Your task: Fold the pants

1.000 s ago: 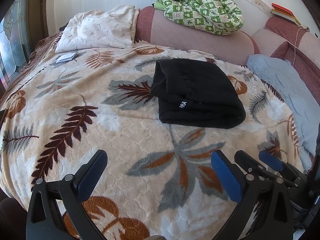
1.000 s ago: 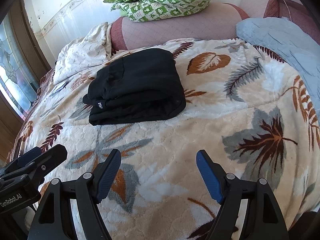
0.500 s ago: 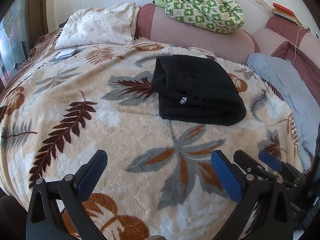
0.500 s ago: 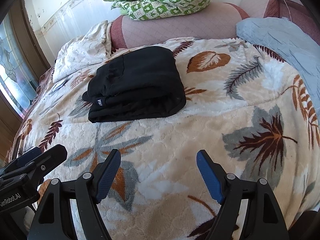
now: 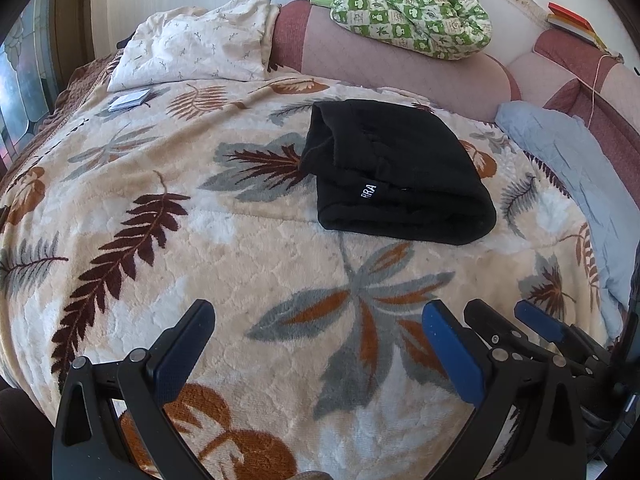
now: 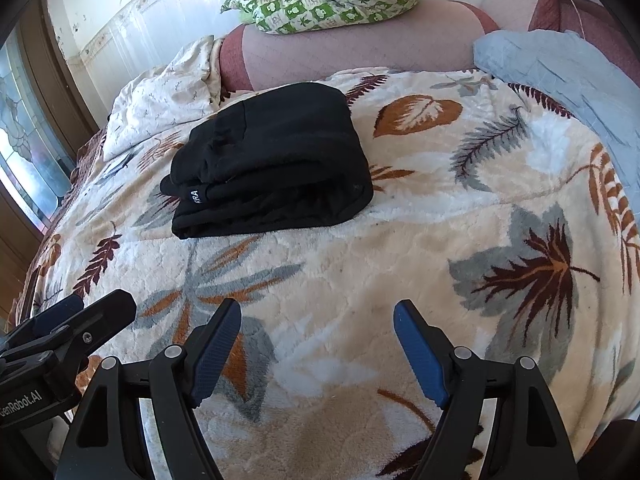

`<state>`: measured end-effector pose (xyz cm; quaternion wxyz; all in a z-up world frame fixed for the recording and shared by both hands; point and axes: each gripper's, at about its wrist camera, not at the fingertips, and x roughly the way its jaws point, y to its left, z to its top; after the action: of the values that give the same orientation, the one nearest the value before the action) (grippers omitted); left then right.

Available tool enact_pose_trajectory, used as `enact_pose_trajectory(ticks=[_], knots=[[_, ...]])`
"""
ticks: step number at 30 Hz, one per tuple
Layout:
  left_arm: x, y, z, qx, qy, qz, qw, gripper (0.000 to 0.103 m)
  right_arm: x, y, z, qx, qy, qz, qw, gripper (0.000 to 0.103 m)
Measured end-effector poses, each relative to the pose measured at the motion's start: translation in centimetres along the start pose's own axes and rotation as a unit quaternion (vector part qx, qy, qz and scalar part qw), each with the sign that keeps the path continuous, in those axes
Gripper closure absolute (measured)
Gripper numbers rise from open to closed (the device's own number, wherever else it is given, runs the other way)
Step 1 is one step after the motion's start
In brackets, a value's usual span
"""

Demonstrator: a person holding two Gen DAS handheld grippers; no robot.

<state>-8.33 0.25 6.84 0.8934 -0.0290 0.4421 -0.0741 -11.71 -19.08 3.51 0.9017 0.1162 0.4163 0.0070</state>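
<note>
pants (image 5: 400,172) lie folded in a thick stack on the bed, just before the headboard (image 5: 400,64) | left tongs (image 5: 318,344) and right tongs (image 6: 318,340) stand wide, nothing gripped, well short of the headboard | risk judged: the bulky top fold may spring open if nudged or snagged

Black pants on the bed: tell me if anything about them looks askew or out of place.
Nothing stands out. The black pants lie folded in a compact stack on the leaf-print blanket, layers roughly aligned, with a small white label showing at one edge. Neither gripper touches them.
</note>
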Motion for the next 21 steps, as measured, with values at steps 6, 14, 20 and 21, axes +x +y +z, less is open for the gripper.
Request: enact_pose_trajectory(ticks=[6,14,20,21], knots=[[0.16,0.01,-0.06,-0.001,0.003,0.000,1.0000,0.000,0.10,-0.06,0.00,0.000,0.002,0.000,1.000,0.019],[0.21,-0.14,-0.22,-0.002,0.006,-0.003,1.0000,0.000,0.04,-0.04,-0.04,0.000,0.001,0.001,1.000,0.019],[0.20,-0.11,-0.22,-0.002,0.005,-0.003,1.0000,0.000,-0.01,-0.05,-0.01,-0.001,0.000,0.000,1.000,0.019],[0.16,-0.11,-0.22,-0.002,0.004,-0.002,1.0000,0.000,-0.08,0.00,-0.02,-0.001,0.000,0.000,1.000,0.019]])
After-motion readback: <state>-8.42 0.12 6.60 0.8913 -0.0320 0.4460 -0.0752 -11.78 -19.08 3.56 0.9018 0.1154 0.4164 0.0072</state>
